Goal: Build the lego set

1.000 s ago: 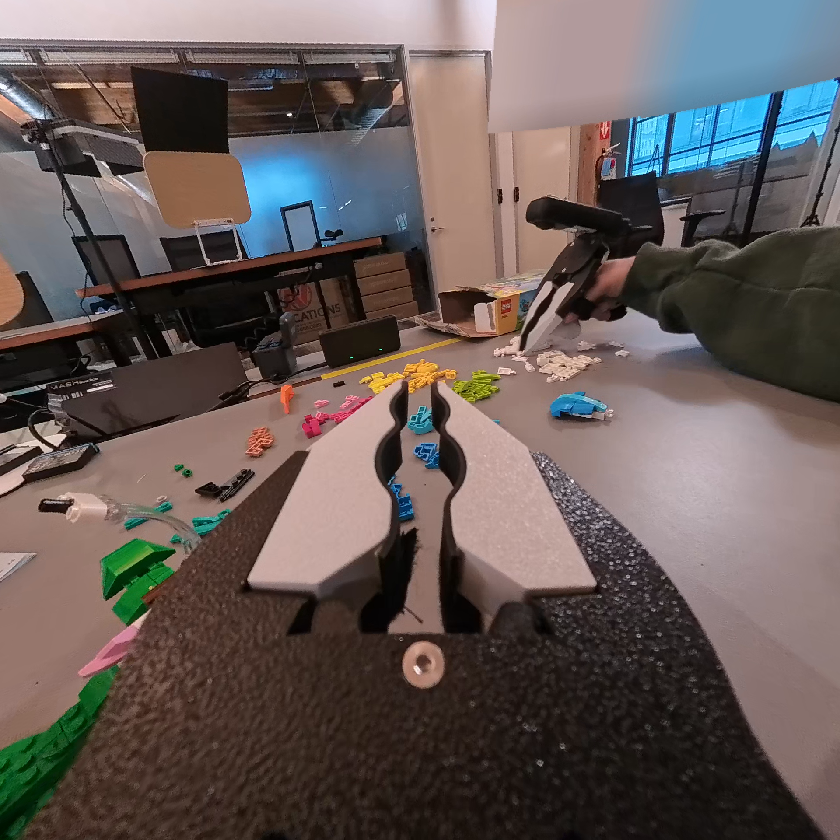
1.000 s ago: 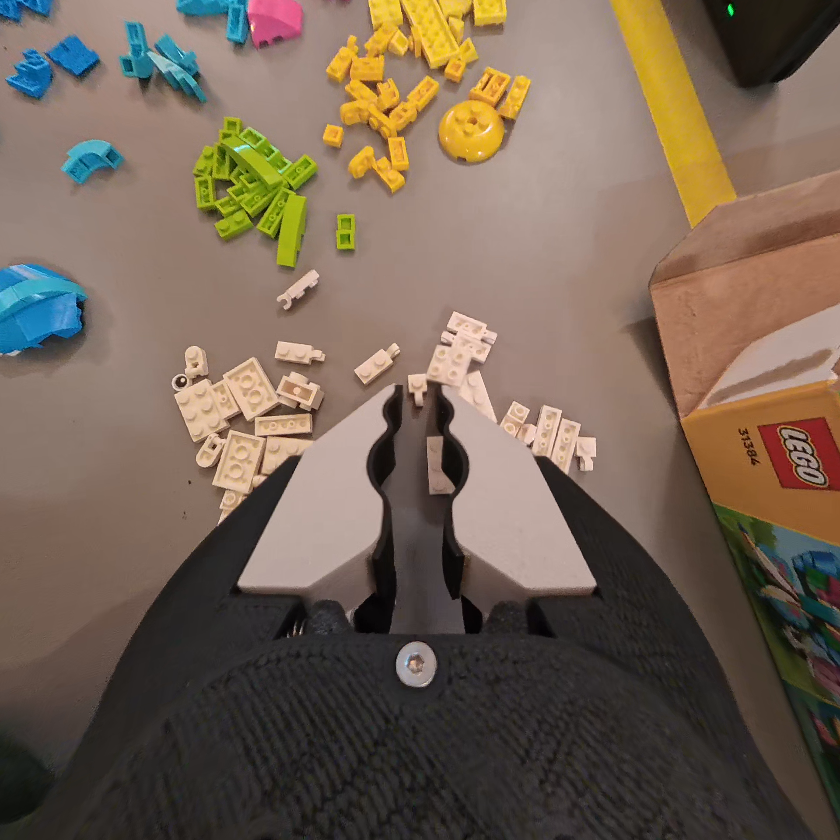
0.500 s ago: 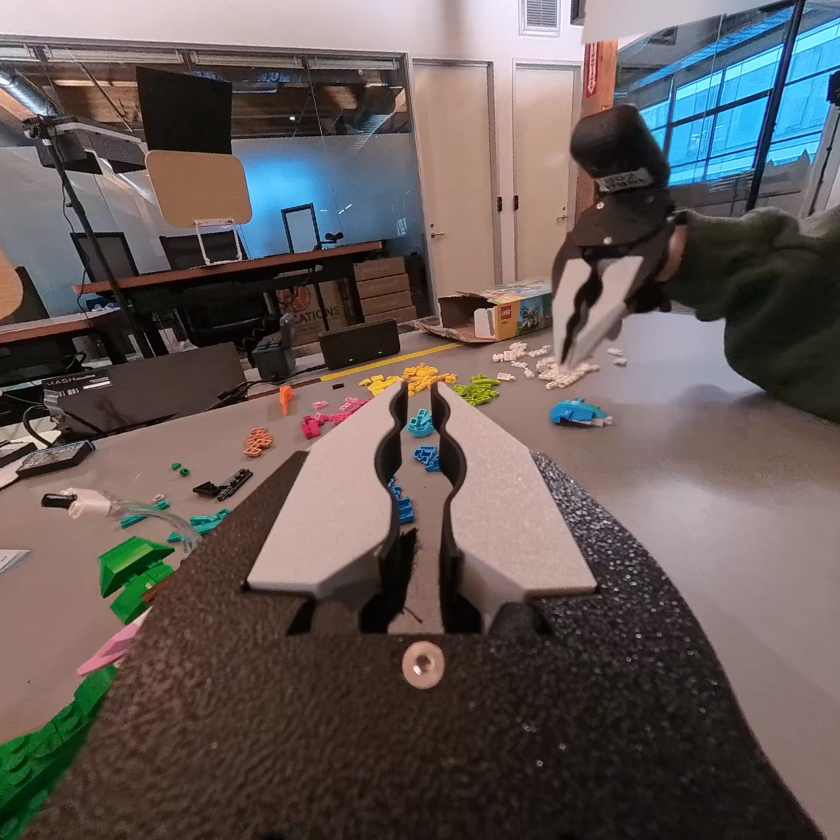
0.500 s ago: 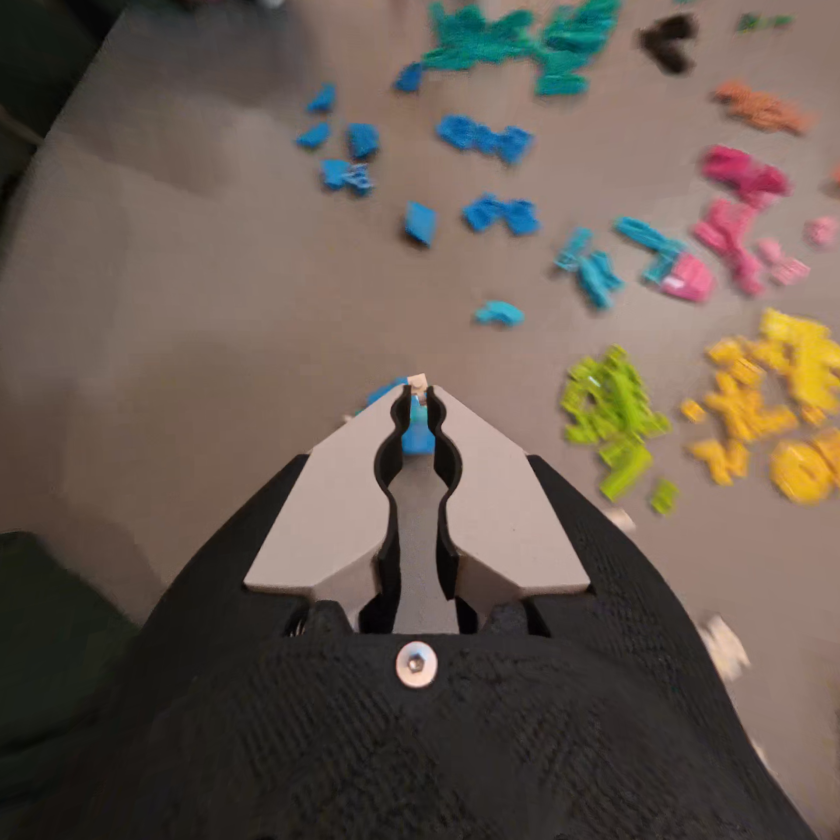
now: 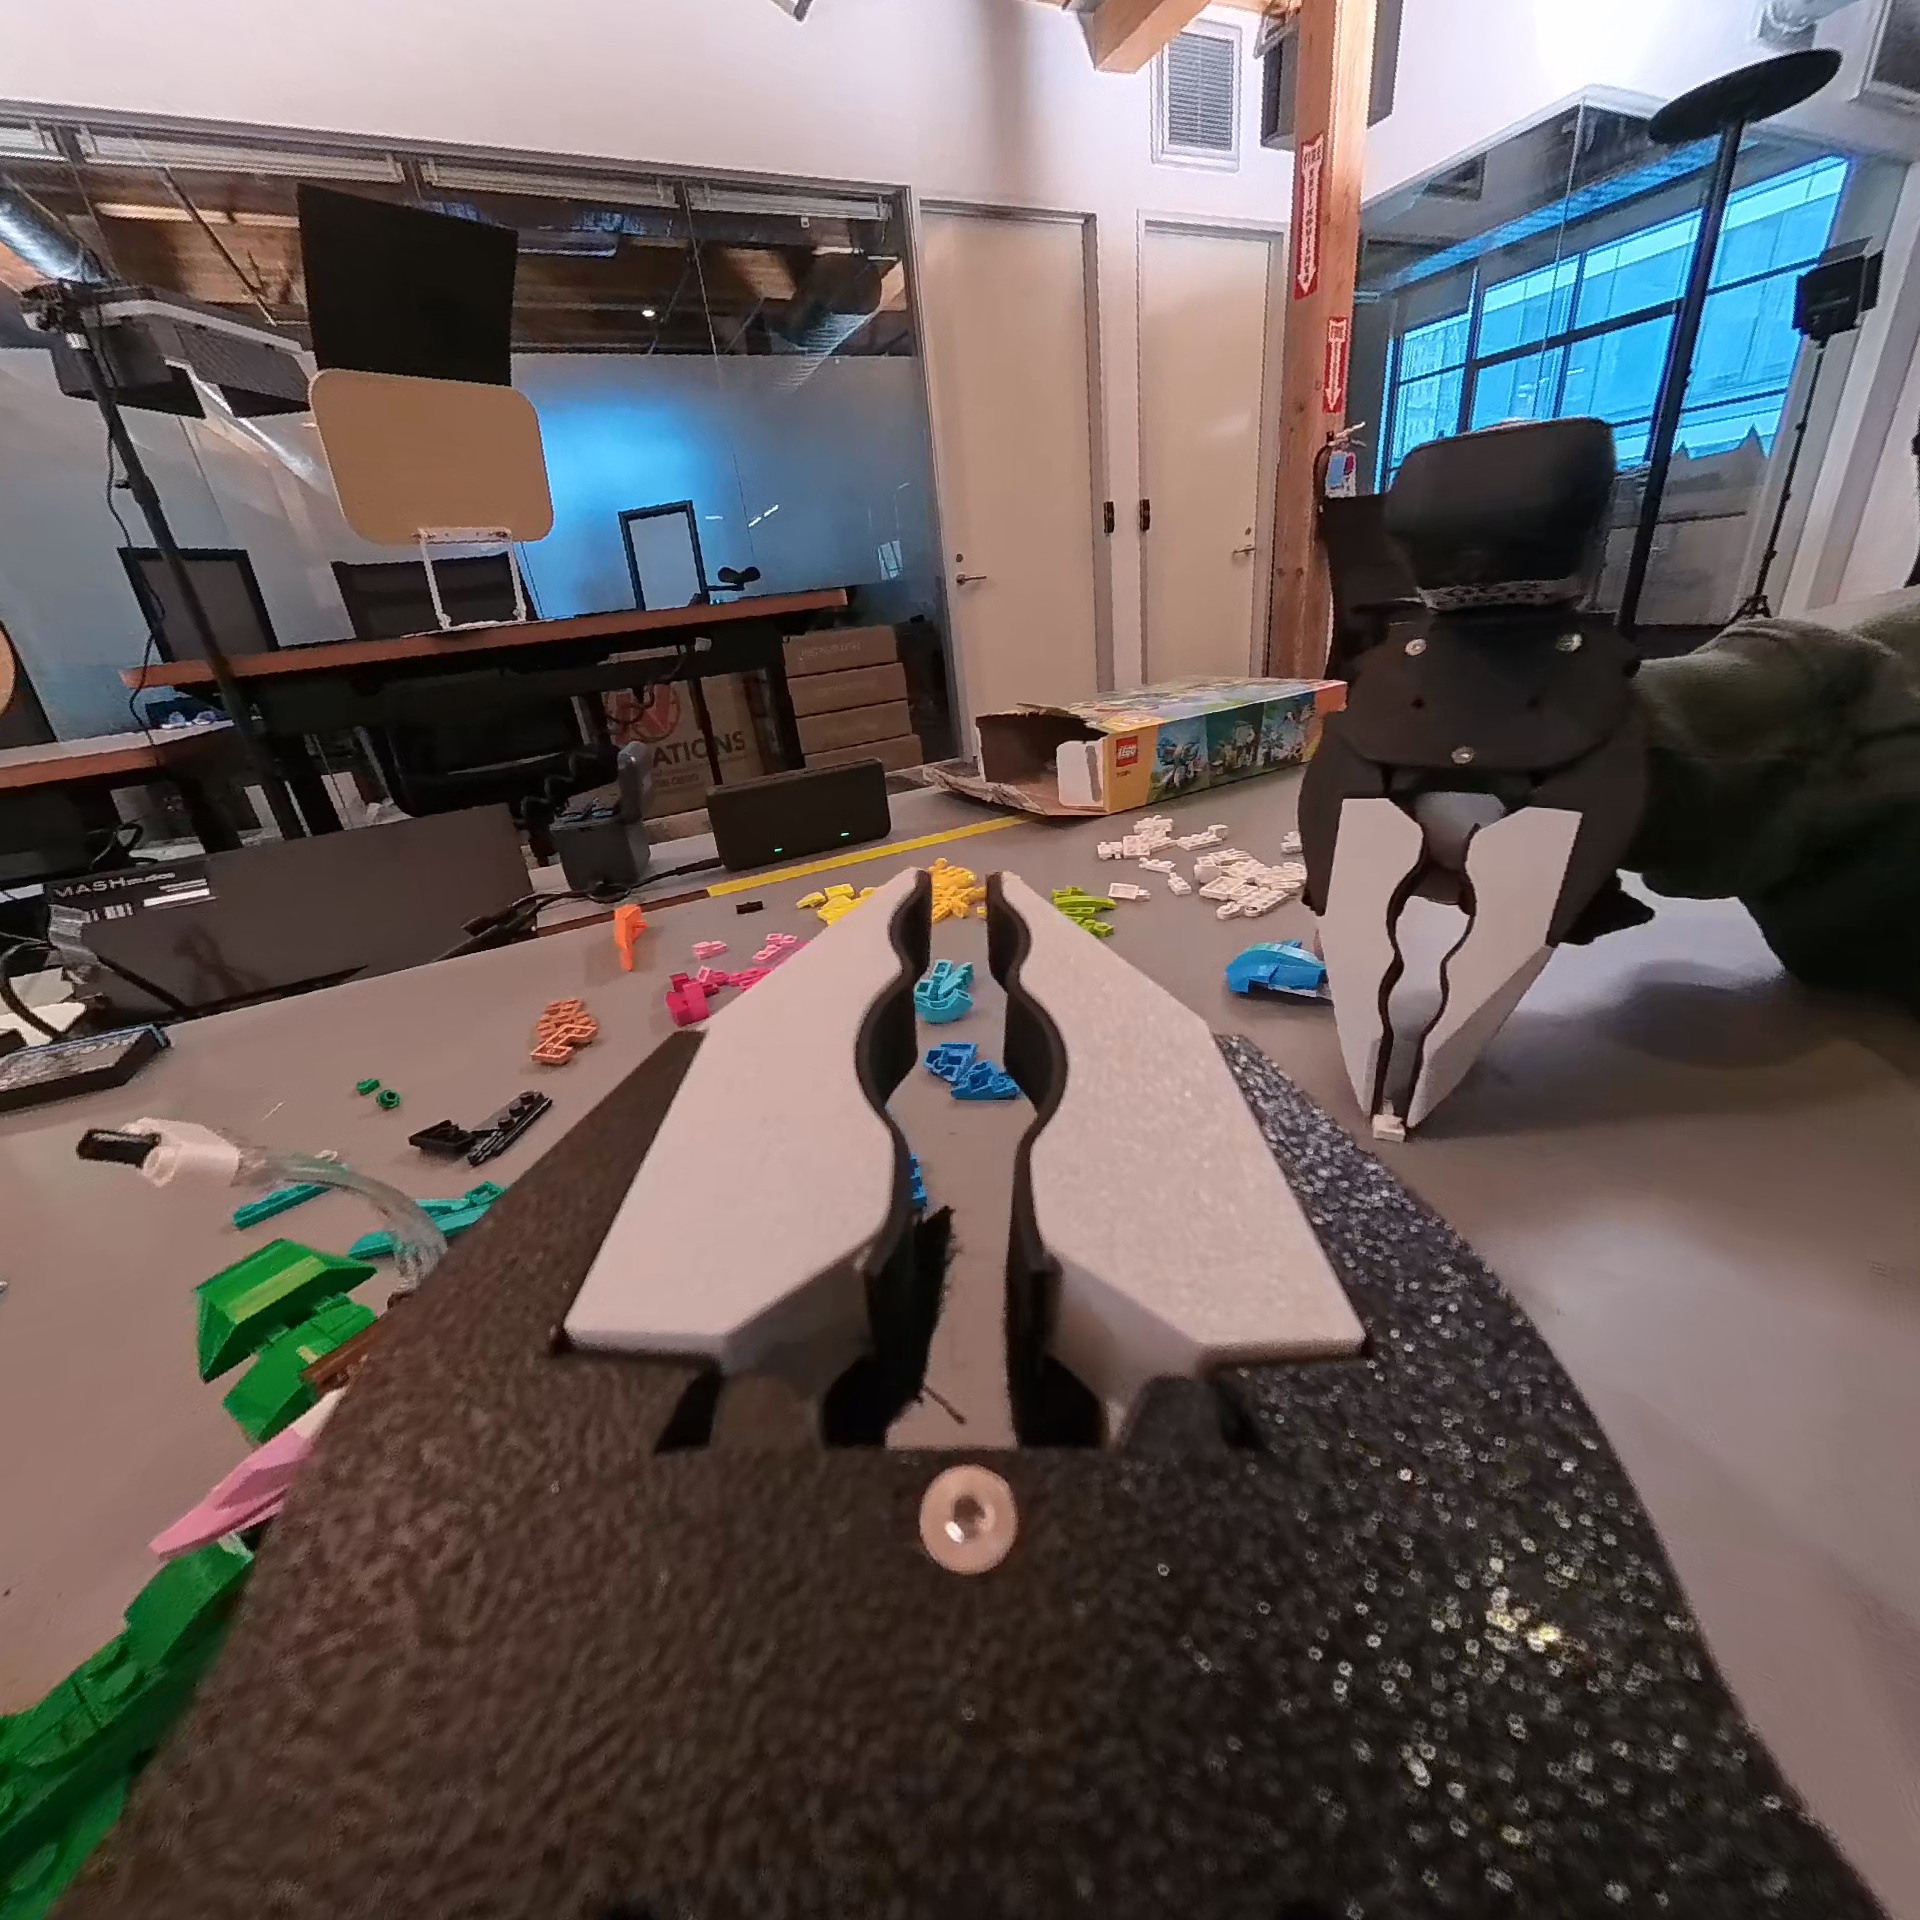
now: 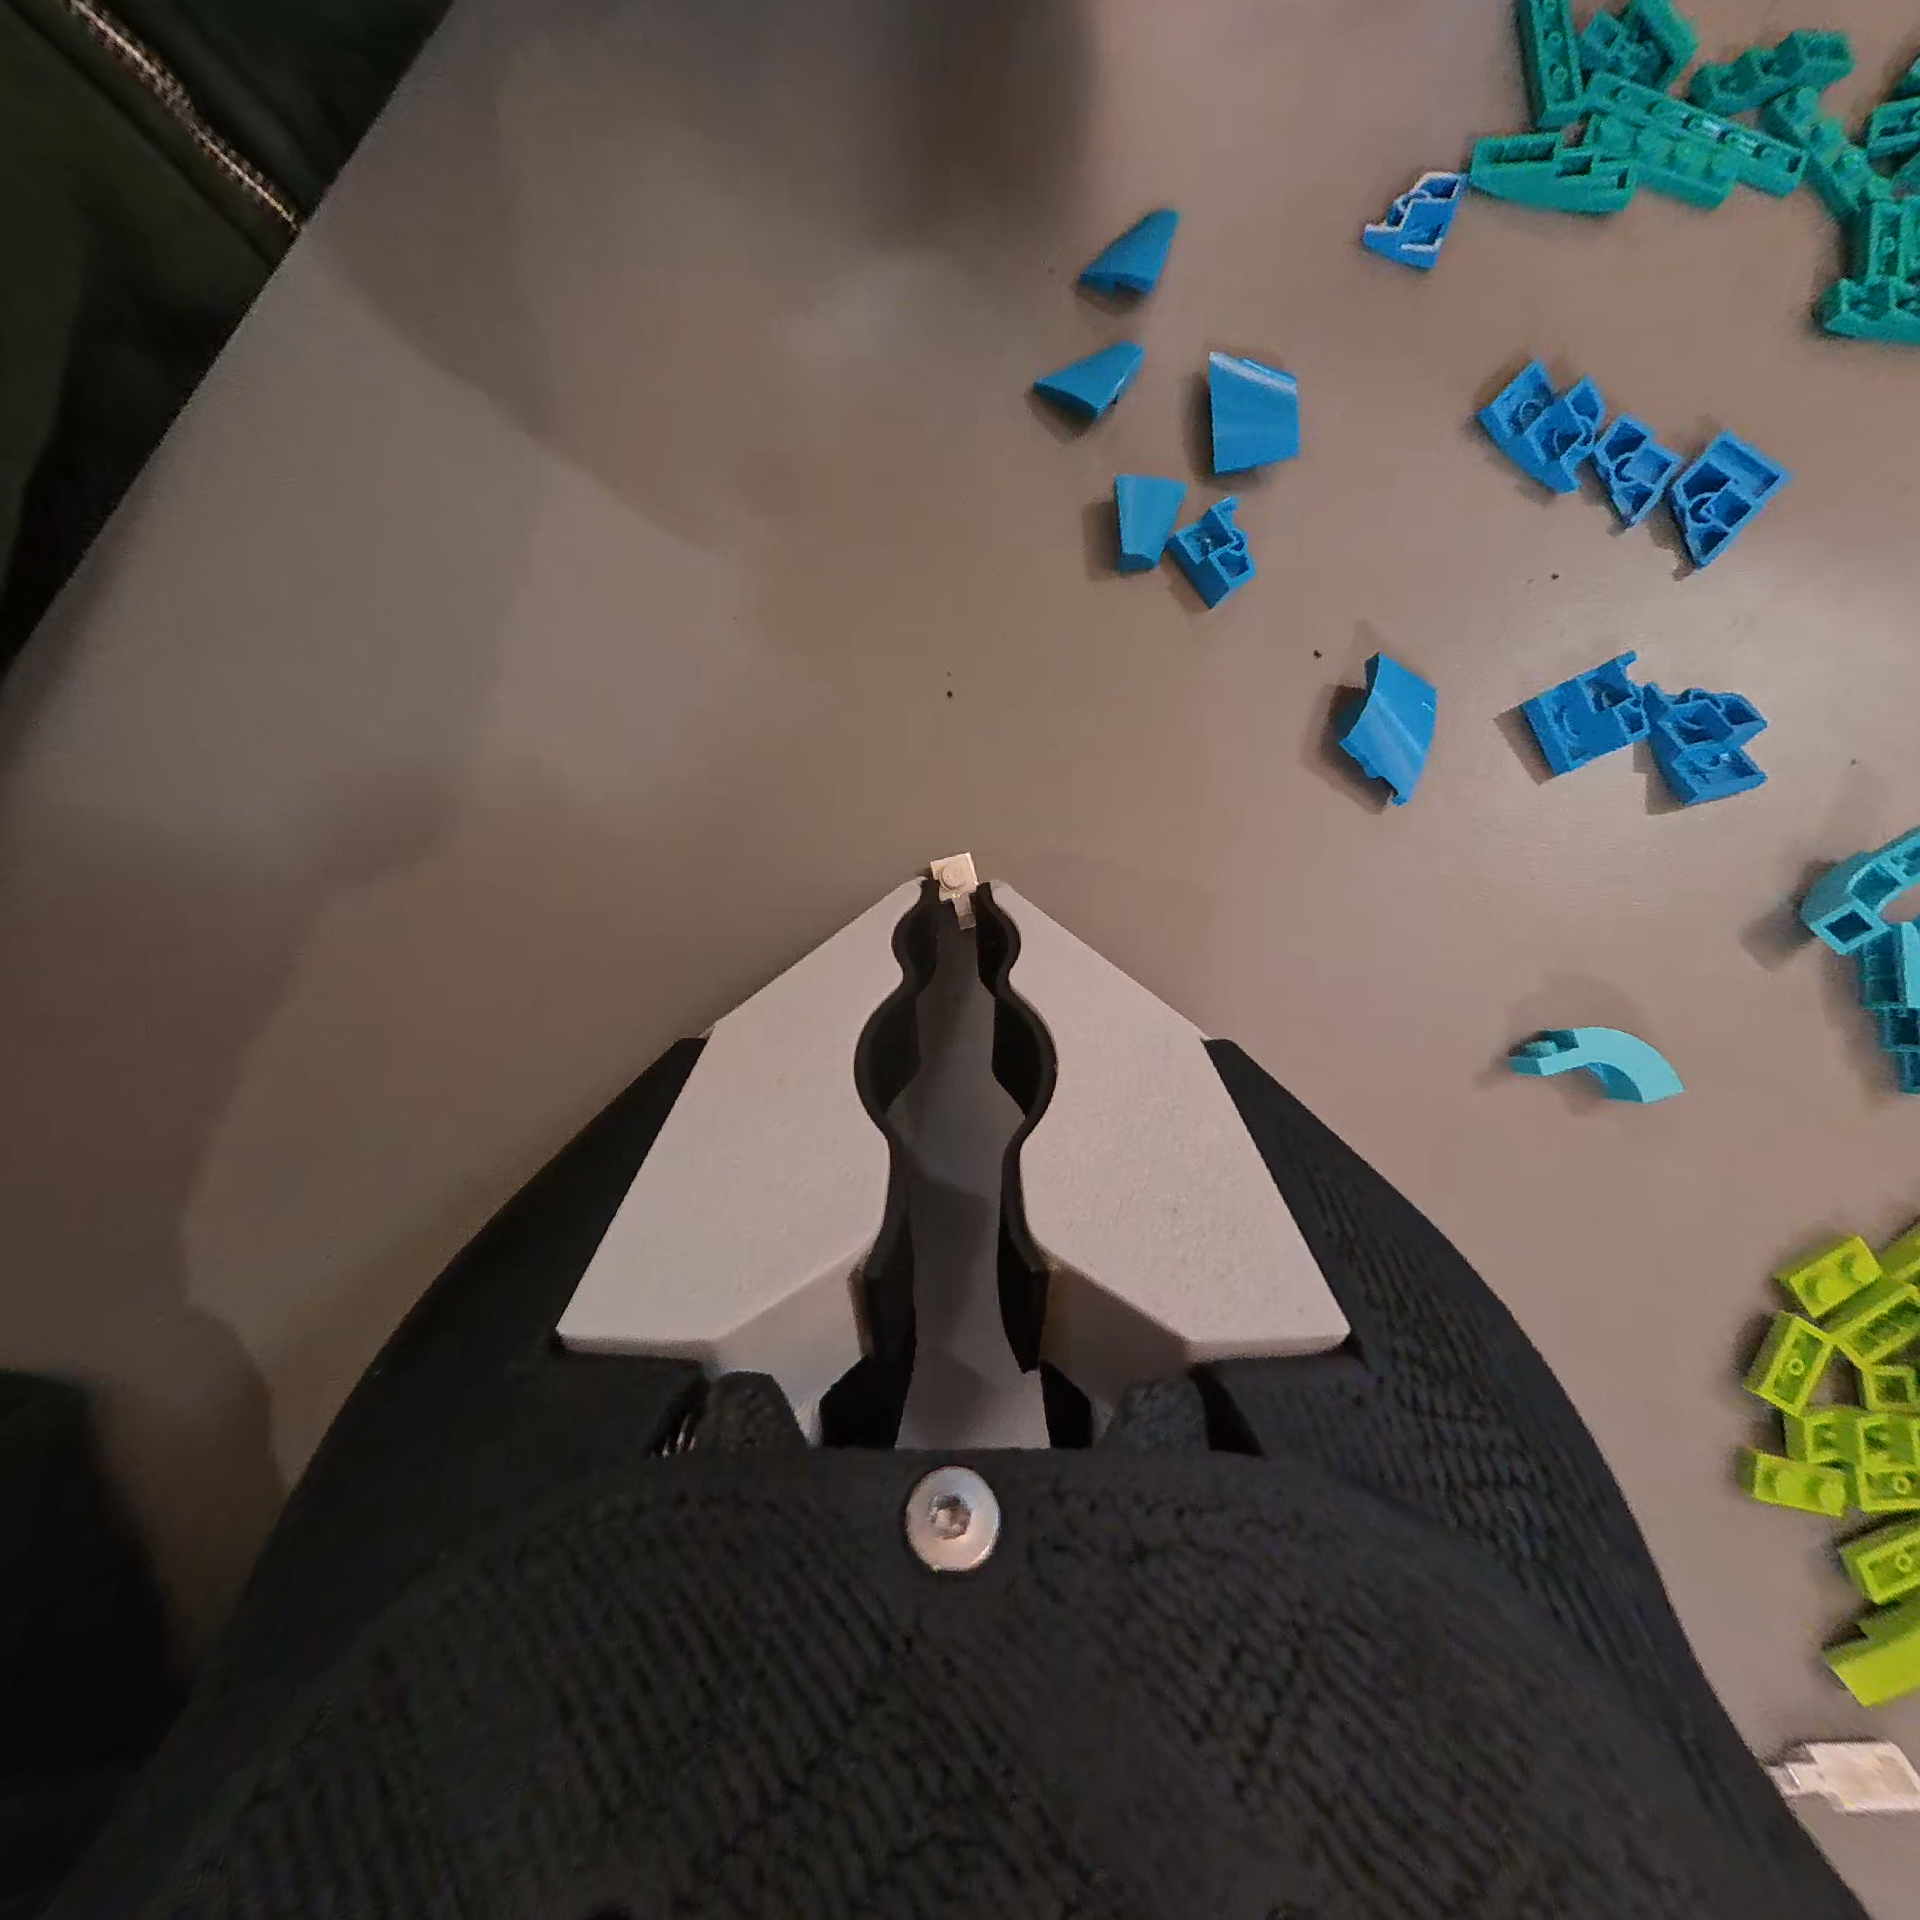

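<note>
One opened cardboard Lego box lies at the far edge of the grey table; what it contains cannot be made out. Toward the left, the left gripper hangs above the table with its fingers a narrow gap apart, holding nothing. To the right, the right gripper pinches a small white piece at its very tips; a second ago it stood over the white brick pile by the box, and it has since swung across to bare table near the blue bricks. Glass-walled offices and doors stand behind.
</note>
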Action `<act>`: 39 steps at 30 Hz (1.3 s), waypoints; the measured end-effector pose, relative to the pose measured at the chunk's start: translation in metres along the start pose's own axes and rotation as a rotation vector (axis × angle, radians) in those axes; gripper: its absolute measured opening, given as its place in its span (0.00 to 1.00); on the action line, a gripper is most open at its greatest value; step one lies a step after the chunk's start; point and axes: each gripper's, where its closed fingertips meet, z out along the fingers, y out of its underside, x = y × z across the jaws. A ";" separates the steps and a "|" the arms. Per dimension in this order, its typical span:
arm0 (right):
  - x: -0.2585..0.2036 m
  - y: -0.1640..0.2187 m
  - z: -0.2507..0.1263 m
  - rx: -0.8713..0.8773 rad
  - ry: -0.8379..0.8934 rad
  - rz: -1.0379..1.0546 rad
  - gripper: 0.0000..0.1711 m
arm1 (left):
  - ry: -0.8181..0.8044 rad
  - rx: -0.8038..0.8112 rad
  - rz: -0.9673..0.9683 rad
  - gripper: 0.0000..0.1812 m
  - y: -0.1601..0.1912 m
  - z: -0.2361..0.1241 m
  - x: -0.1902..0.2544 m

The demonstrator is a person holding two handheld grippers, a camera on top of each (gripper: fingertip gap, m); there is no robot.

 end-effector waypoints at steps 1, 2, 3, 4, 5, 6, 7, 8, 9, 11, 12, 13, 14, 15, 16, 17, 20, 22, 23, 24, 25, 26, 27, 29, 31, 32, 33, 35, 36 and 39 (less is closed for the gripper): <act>0.000 0.000 0.000 0.001 0.001 0.002 0.03 | 0.002 -0.001 0.003 0.04 0.000 0.000 0.001; 0.000 0.000 0.000 0.002 0.001 0.004 0.03 | 0.002 -0.002 0.006 0.04 0.000 0.000 0.001; 0.000 0.000 0.000 0.004 0.000 0.004 0.03 | 0.003 -0.002 0.009 0.04 0.000 0.000 0.001; 0.000 0.000 0.000 0.004 0.000 0.004 0.03 | 0.002 -0.002 0.009 0.04 0.000 0.000 0.001; 0.000 0.000 0.000 0.004 0.001 0.001 0.03 | 0.002 -0.003 0.009 0.04 0.000 0.000 0.001; 0.000 0.001 0.000 0.003 0.005 -0.002 0.04 | 0.002 -0.002 0.008 0.04 0.000 0.000 0.001; 0.001 0.001 0.000 0.001 0.009 -0.003 0.06 | 0.001 -0.002 0.007 0.04 0.000 0.000 0.001; 0.001 0.001 0.000 0.003 0.012 -0.001 0.08 | 0.000 -0.003 0.006 0.04 0.000 0.000 0.001; 0.002 0.002 0.000 0.006 0.013 0.003 0.09 | 0.000 -0.003 0.005 0.04 0.000 0.000 0.001; 0.002 0.000 -0.003 0.021 0.013 0.011 0.11 | -0.001 -0.002 0.003 0.04 0.000 0.000 0.000; 0.003 -0.002 -0.006 0.039 0.018 0.015 0.11 | 0.000 -0.002 0.002 0.04 0.000 0.000 0.000; 0.004 -0.005 -0.010 0.064 0.030 0.018 0.12 | 0.000 -0.001 0.001 0.05 0.000 0.000 0.000; 0.005 -0.010 -0.016 0.102 0.050 0.023 0.13 | -0.002 0.000 0.001 0.05 0.000 0.000 0.000; 0.007 -0.015 -0.022 0.153 0.071 0.029 0.14 | -0.002 0.003 0.000 0.05 0.000 0.000 0.000; 0.008 -0.021 -0.029 0.216 0.100 0.033 0.14 | -0.003 0.007 0.001 0.05 -0.001 0.000 0.000; 0.011 -0.026 -0.036 0.288 0.142 0.035 0.15 | -0.004 0.010 0.001 0.05 -0.001 0.000 -0.001; 0.024 -0.037 -0.062 0.502 0.374 0.007 0.18 | -0.004 0.018 -0.001 0.06 -0.002 -0.001 -0.001; 0.032 -0.036 -0.083 0.589 0.587 -0.043 0.18 | -0.005 0.020 0.003 0.07 -0.002 -0.001 -0.001; 0.033 -0.034 -0.093 0.615 0.677 -0.060 0.18 | -0.005 0.022 0.007 0.08 -0.003 -0.001 0.000; 0.034 -0.032 -0.103 0.638 0.754 -0.070 0.18 | -0.006 0.024 0.012 0.09 -0.003 -0.001 0.000; 0.034 -0.031 -0.112 0.663 0.813 -0.079 0.18 | -0.008 0.025 0.017 0.09 -0.003 -0.001 0.000; 0.034 -0.031 -0.120 0.688 0.856 -0.084 0.18 | -0.011 0.027 0.020 0.10 -0.003 -0.001 0.000; 0.035 -0.031 -0.126 0.710 0.888 -0.082 0.18 | -0.016 0.032 0.023 0.11 -0.004 -0.001 -0.001; 0.037 -0.030 -0.132 0.736 0.929 -0.073 0.17 | -0.024 0.044 0.025 0.13 -0.006 -0.003 -0.002; 0.039 -0.029 -0.132 0.735 0.952 -0.075 0.18 | -0.034 0.054 0.030 0.15 -0.007 -0.004 -0.003; 0.039 -0.028 -0.132 0.730 0.962 -0.079 0.18 | -0.034 0.058 0.033 0.16 -0.008 -0.004 -0.003; 0.039 -0.028 -0.132 0.725 0.970 -0.079 0.18 | -0.038 0.061 0.038 0.17 -0.009 -0.004 -0.003; 0.041 -0.027 -0.134 0.726 0.988 -0.075 0.18 | -0.040 0.062 0.042 0.19 -0.009 -0.004 -0.003; 0.041 -0.027 -0.136 0.729 0.996 -0.069 0.18 | -0.040 0.063 0.042 0.19 -0.009 -0.004 -0.003; 0.042 -0.027 -0.140 0.737 1.028 -0.050 0.20 | -0.031 0.074 0.037 0.22 -0.011 -0.005 -0.002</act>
